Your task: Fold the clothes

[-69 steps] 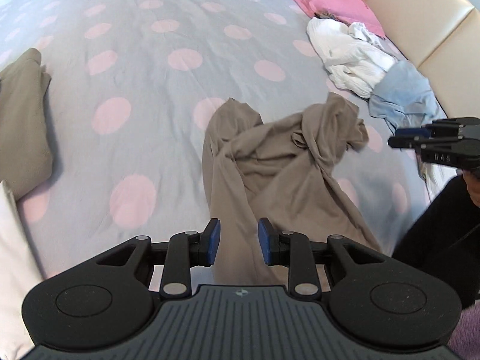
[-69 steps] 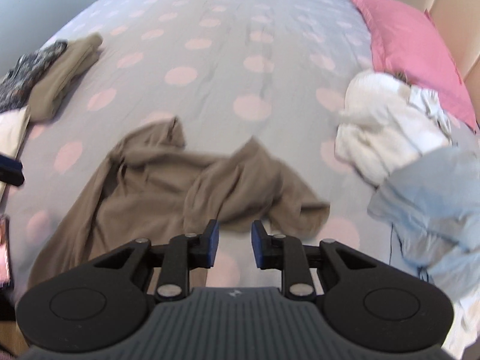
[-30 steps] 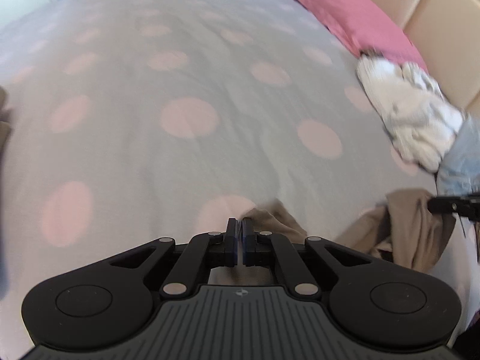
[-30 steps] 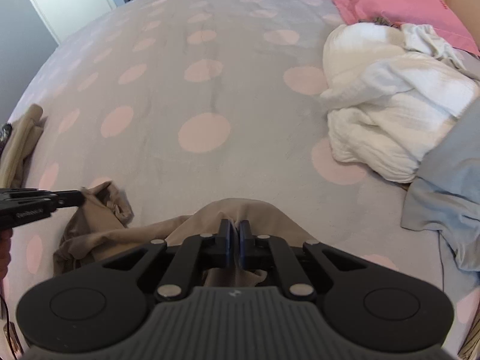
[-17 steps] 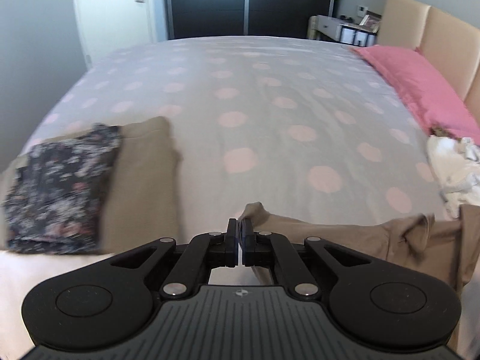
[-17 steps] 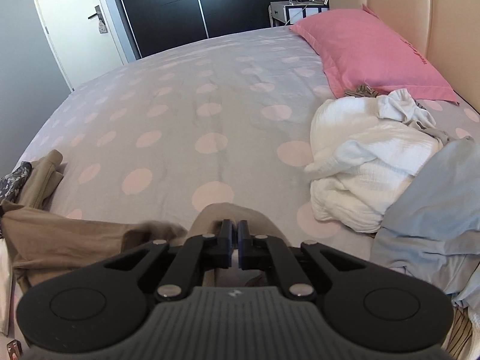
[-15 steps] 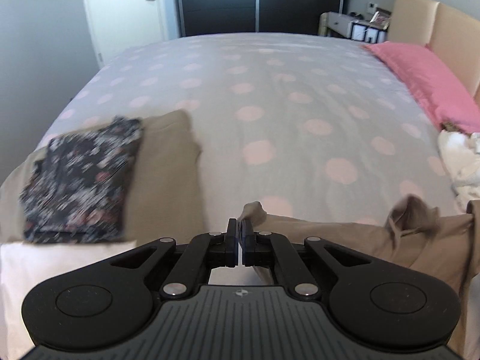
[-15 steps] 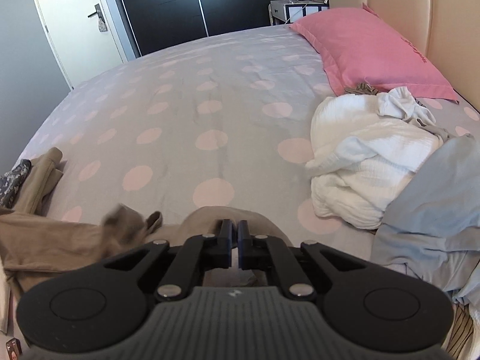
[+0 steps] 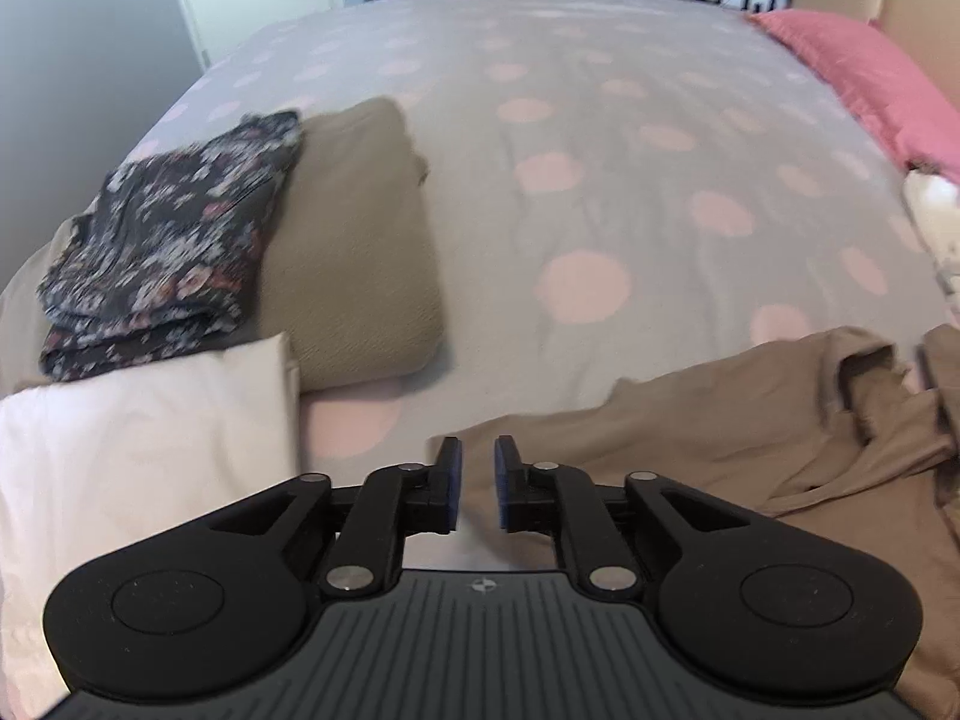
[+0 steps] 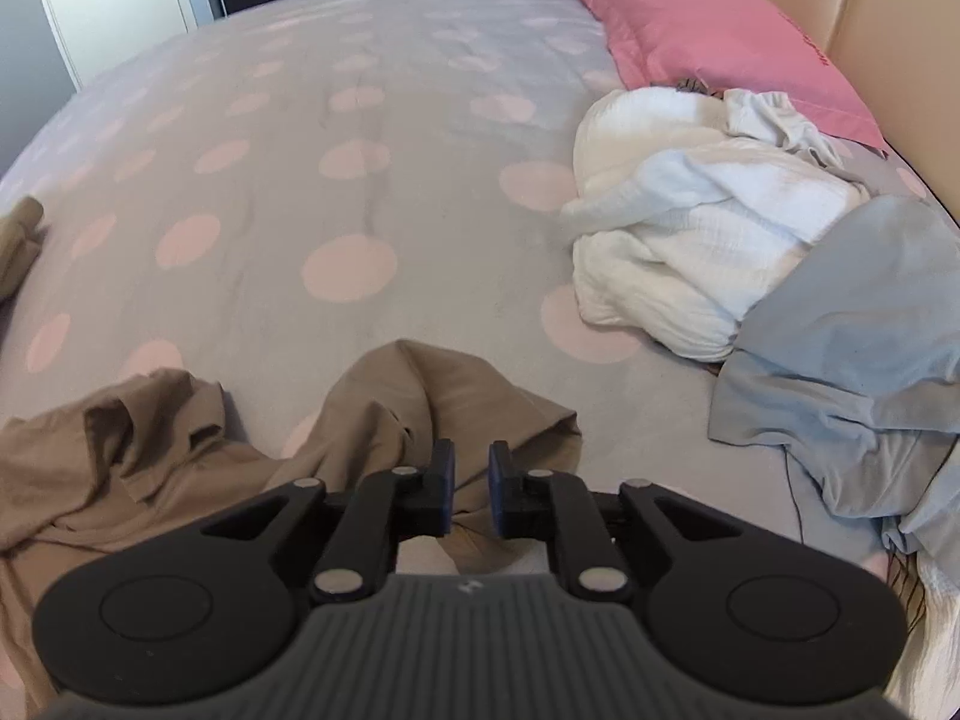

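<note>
A tan garment (image 9: 708, 450) lies spread and wrinkled on the near edge of the dotted bed, seen from the other side as the tan garment (image 10: 384, 420). My left gripper (image 9: 477, 468) is open just above the garment's left corner, with cloth under its jaws but nothing clamped. My right gripper (image 10: 470, 474) is open too, hovering over the garment's right end, where a rounded hem bulges forward. Between the two ends the cloth is bunched into folds (image 10: 156, 426).
Folded clothes sit at the left: a white piece (image 9: 138, 438), an olive one (image 9: 354, 246) and a dark floral one (image 9: 168, 228). At the right lie a crumpled white heap (image 10: 690, 228), a light blue garment (image 10: 852, 348) and a pink pillow (image 10: 708, 24). Headboard behind.
Both grippers were shut on the tan garment's two ends and held it stretched; now both have opened and the garment has dropped flat onto the bed.
</note>
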A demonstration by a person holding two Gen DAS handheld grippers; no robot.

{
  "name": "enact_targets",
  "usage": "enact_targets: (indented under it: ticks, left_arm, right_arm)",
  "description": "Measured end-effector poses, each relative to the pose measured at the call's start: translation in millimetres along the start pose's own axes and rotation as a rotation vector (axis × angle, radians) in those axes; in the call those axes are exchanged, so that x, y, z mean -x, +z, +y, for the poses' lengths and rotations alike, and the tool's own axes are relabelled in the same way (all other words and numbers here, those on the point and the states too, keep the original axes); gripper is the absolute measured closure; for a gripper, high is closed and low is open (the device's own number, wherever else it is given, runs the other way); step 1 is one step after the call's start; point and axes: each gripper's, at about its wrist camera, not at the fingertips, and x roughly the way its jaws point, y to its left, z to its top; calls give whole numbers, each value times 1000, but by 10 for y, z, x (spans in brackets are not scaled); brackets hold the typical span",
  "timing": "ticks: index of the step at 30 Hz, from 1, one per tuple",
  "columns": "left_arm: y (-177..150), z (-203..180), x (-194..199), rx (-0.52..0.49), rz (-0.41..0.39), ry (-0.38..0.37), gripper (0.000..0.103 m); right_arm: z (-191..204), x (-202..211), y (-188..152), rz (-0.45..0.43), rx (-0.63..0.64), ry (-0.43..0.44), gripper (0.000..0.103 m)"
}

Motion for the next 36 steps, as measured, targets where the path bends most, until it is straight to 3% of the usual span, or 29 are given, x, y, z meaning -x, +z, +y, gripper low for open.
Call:
enact_targets:
  ticks: [6, 12, 15, 19, 25, 30, 31, 32, 35, 36]
  left_arm:
    - [115, -549, 61, -77, -42, -155, 78]
    - [230, -1190, -162, -165, -42, -302, 71]
    - [296, -1425, -283, -181, -53, -356, 63]
    - [358, -1676, -438, -201, -52, -385, 58]
    - [344, -1951, -709, -239, -30, -354, 57]
    - [327, -2107, -915, -256, -2, -347, 57]
    - [324, -2138, -956, -259, 4, -346, 58]
    - [325, -2162, -996, -258, 11, -342, 70]
    - [379, -2095, -1063, -206, 30, -317, 99]
    - [404, -2034, -1044, -186, 23, -309, 100]
  right_arm:
    - [135, 27, 69, -38, 22, 48, 74]
    - [202, -105, 109, -16, 45, 67, 73]
    - [232, -130, 127, -15, 64, 76, 71]
    - [271, -202, 139, 6, 86, 88, 69]
    - [288, -357, 197, 5, 111, 58, 62]
    - [142, -546, 256, 49, 24, 67, 62]
    - [125, -575, 255, 56, 12, 74, 62]
    - [111, -601, 253, 63, 2, 80, 63]
    - [139, -640, 222, 81, 17, 111, 93]
    - [157, -627, 211, 76, 32, 107, 96]
